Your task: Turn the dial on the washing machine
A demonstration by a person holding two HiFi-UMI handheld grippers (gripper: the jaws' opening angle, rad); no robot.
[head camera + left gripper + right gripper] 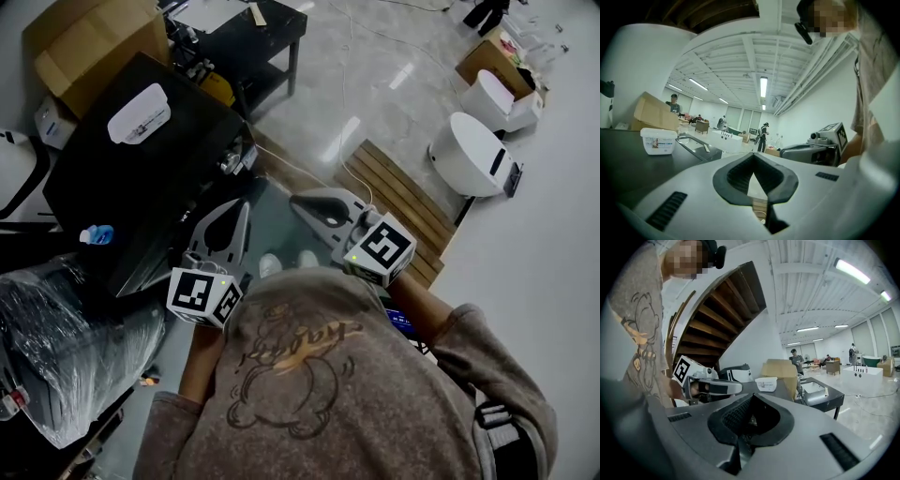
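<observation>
Head view: left gripper and right gripper are side by side at centre frame, both with jaws closed and empty. No washing machine dial is visible. A black cabinet lies left, nearest the left gripper.

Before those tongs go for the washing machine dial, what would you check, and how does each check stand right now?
1. Right tongs empty: ok, shut with nothing between them.
2. Left tongs empty: ok, also shut on nothing.
3. Tongs open wide enough to take a dial: not ok, both are shut.
4. Dial in sight: not ok, no view shows one.
5. Tongs apart from each other: ok, the head view shows a gap between them.
</observation>
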